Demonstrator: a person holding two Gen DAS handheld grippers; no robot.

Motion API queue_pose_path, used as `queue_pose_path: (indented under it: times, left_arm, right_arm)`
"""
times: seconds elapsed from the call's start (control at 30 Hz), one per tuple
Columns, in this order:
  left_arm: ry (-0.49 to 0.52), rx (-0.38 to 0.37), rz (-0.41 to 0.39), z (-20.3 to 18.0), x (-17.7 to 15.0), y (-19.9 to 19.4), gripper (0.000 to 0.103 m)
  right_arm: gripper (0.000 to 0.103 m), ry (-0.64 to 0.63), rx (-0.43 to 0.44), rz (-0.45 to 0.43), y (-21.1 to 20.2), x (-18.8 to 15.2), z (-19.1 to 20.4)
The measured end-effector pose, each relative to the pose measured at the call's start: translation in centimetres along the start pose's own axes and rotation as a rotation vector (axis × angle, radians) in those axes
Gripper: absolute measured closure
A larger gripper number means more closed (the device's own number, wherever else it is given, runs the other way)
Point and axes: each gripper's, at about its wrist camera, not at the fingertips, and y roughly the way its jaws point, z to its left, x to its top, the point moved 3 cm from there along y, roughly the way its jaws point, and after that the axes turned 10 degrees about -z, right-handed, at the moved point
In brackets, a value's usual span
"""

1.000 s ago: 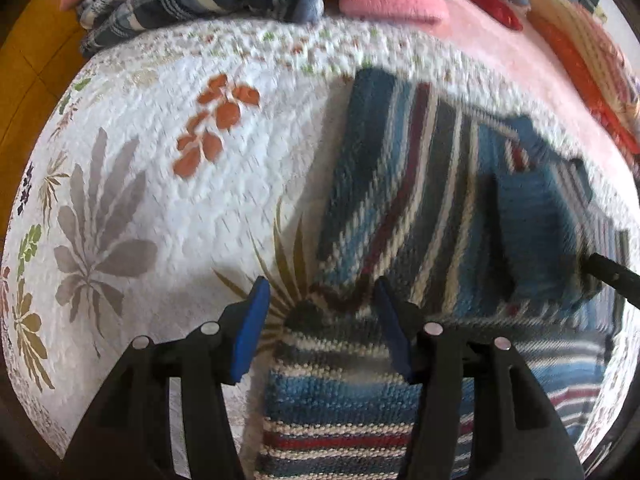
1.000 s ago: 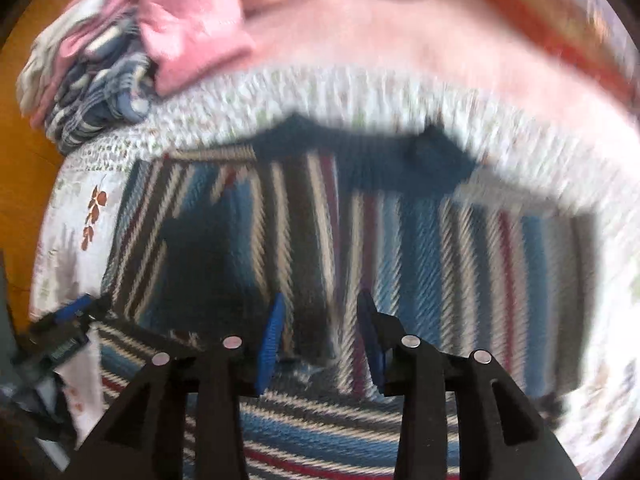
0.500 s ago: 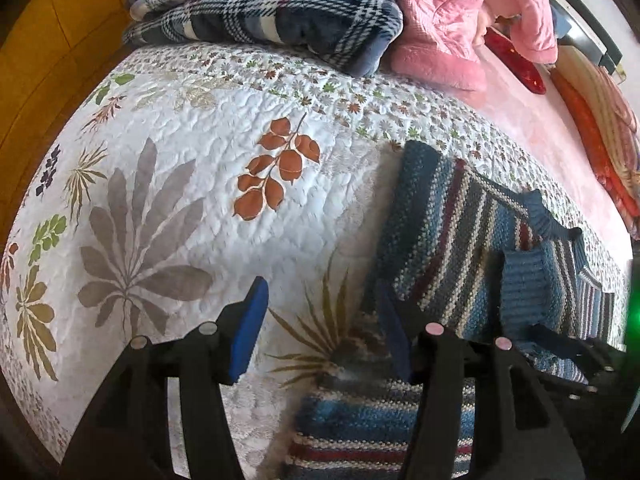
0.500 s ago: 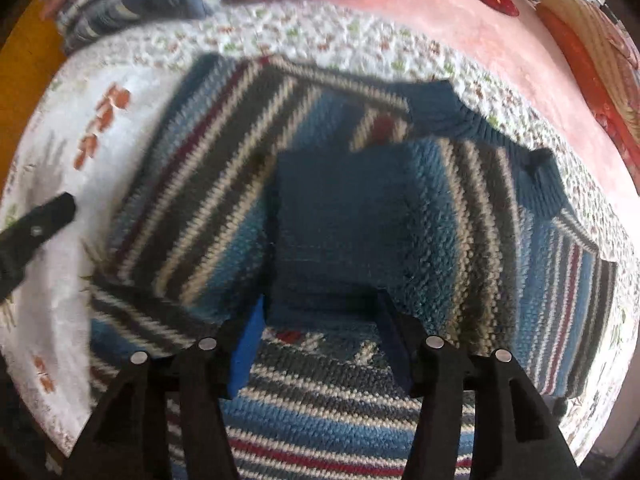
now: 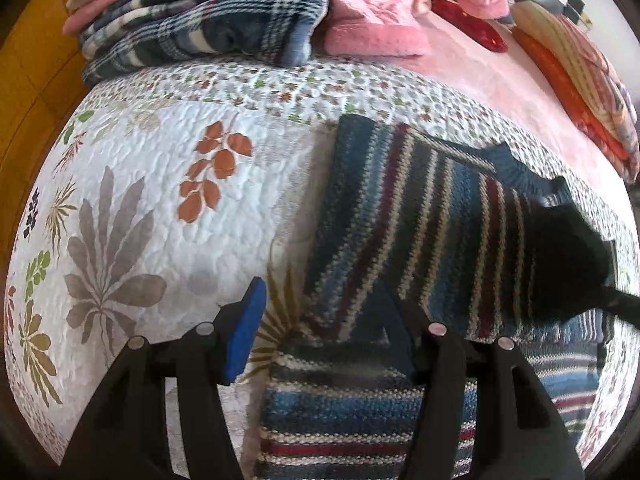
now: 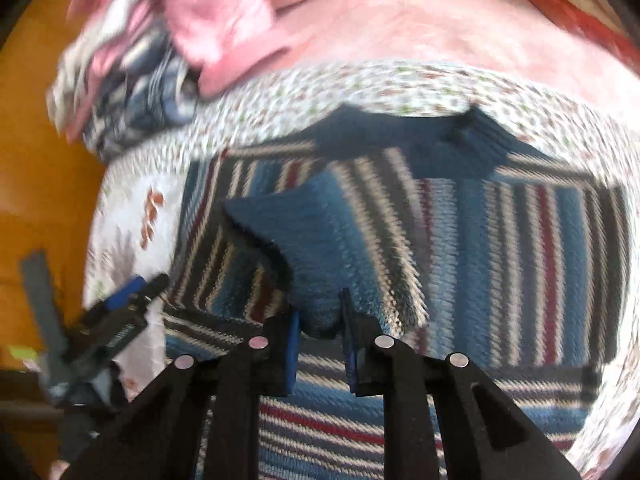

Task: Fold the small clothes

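Right wrist view shows the right gripper [image 6: 320, 316] clamped on the blue cuff of the striped knitted sweater [image 6: 460, 240], while the left gripper [image 5: 324, 320] stands wide apart over its edge.

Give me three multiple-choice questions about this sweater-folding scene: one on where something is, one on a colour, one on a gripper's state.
1. Where is the plaid blanket?
A. on the far side of the bedspread
B. under the sweater
C. on the floor

2. What colour is the sleeve cuff?
A. pink
B. blue
C. orange

3. What is the right gripper doing?
A. hanging open
B. pinching the blanket
C. closed on the sleeve cuff

Answers: 1 A, it is piled past the striped sweater. 2 B, plain blue knit. 3 C, the cuff sits between its pads, while the left gripper is open.
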Motion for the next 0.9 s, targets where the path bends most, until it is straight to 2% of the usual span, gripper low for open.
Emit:
queue_pose_path:
  times: [0.1,0.2,0.37,0.53,0.6,0.63,0.67,0.8,0.83,0.87,0.9]
  left_arm:
    - [0.011,-0.009,-0.001,-0.6,-0.3,0.1,0.046]
    - [0.014,-0.012,-0.003,-0.9,-0.5,0.2,0.046]
    - [0.03,0.002,-0.003,-1.0,-0.8,0.5,0.046]
    - [0.015,-0.002,-0.034,-0.9,-0.5,0.1,0.046]
    - [0.014,-0.01,-0.058,-1.0,-0.2,-0.2,0.046]
    - [0.013,-0.017,-0.068,-1.1,-0.1,-0.3,0.046]
    - [0.012,-0.024,-0.074,-1.3,0.0,-0.4,0.046]
    - [0.016,-0.078,-0.068,-2.3,-0.2,-0.4,0.044]
    - [0.021,-0.085,-0.058,-2.5,-0.4,-0.3,0.044]
    - [0.028,-0.088,-0.048,-2.7,-0.6,0.0,0.044]
    - [0.039,-0.087,-0.035,-2.9,-0.9,0.3,0.043]
  right_arm:
    - [0.085,0.067,0.028,-0.02,-2.0,0.3,-2.9]
    - [0.085,0.106,0.01,-0.032,-3.4,0.3,-6.3]
    - [0.082,0.187,-0.018,-0.03,-3.5,0.4,-12.3]
    - [0.079,0.285,0.003,-0.021,-2.5,0.0,-17.5]
    - [0.07,0.358,0.063,-0.027,-2.4,0.0,-18.9]
    - [0.055,0.377,0.085,-0.027,-2.3,0.1,-19.3]
    - [0.047,0.383,0.098,-0.025,-2.2,0.2,-19.5]
    - [0.047,0.368,0.111,-0.018,-1.0,0.6,-19.3]
    - [0.05,0.361,0.116,-0.011,-0.6,0.5,-19.0]
    - [0.056,0.349,0.112,-0.002,-0.1,0.6,-18.7]
    - [0.075,0.33,0.095,0.003,0.5,0.5,-18.3]
